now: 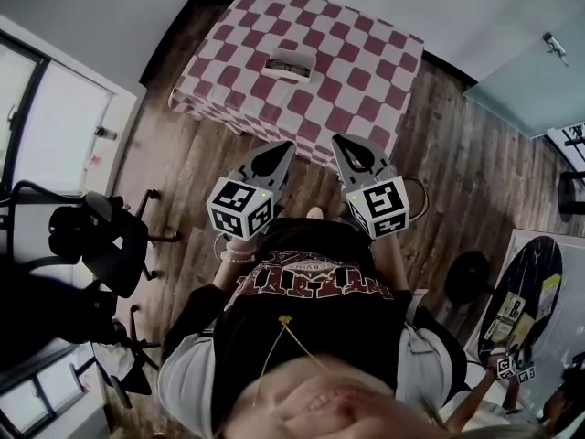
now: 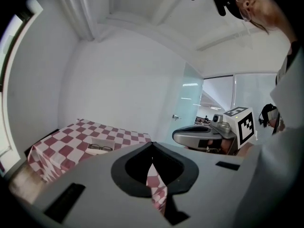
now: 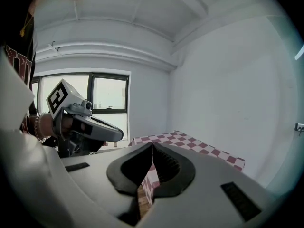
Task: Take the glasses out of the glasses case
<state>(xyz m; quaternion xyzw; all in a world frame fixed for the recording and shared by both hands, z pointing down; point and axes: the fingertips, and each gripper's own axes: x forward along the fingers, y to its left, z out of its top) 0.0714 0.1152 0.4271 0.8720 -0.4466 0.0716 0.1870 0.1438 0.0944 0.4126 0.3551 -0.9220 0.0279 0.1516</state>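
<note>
The person is standing back from a table draped in a red-and-white chequered cloth, holding both tools up close to the chest. The left grey two-jaw gripper is pointing towards the table with its jaws pressed together at the tips, nothing pinched between them. The right grey two-jaw gripper is sitting just beside it, likewise closed tip to tip and carrying nothing.

The pale open glasses case is lying on the cloth near the middle of the table, well apart from both grippers. From the left gripper's side, the dark-rimmed glasses are resting inside the case.

A black office chair is standing on the brown wooden plank floor, off to the person's left, beside a tall window.
</note>
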